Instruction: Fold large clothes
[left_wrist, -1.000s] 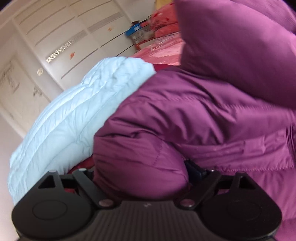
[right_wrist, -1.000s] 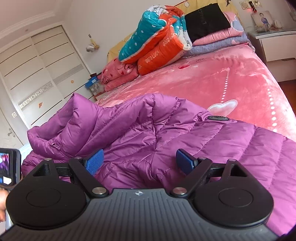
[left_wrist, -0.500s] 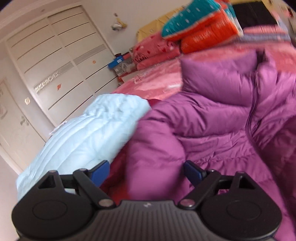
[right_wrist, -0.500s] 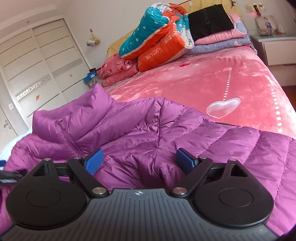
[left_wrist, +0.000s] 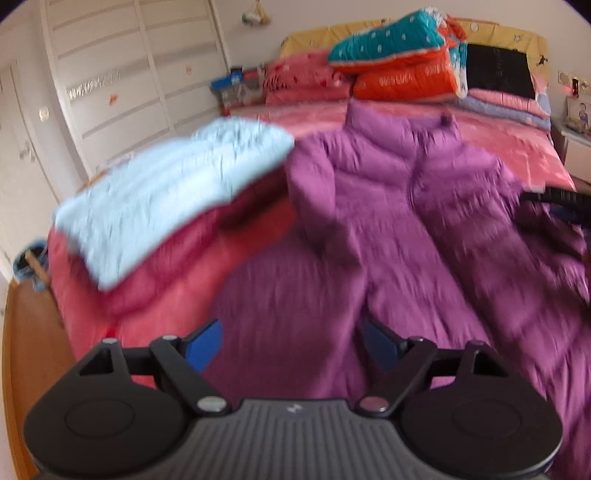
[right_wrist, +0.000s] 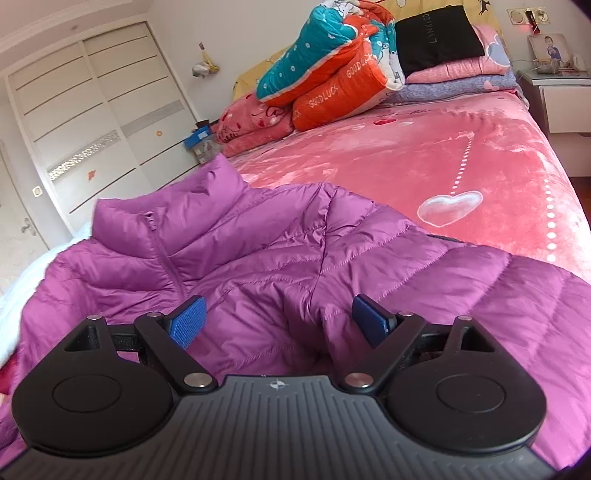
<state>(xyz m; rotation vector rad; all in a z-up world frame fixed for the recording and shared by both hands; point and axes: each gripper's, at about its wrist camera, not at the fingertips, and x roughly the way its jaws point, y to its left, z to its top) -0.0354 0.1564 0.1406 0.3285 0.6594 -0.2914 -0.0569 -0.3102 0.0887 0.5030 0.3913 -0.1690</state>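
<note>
Broadly, the bed (right_wrist: 480, 155) filled both views, plush pink with a heart print. Purple quilted puffer jacket (right_wrist: 280, 254): flat on the bed, zipped front up, collar standing, sleeves folded inward. Pale blue quilted coat (left_wrist: 166, 195): folded, beside the jacket, on a red padded garment (left_wrist: 192, 251). Rolled teal-and-orange quilt (right_wrist: 328, 74): at the headboard, near a black bag (right_wrist: 436, 37). Left tongs (left_wrist: 291, 345): jaws just closing slightly, yet spread wide, nothing gripped, above the jacket's hem. Right tongs (right_wrist: 279, 321): released, fabric bulging between unpressed pads.
</note>
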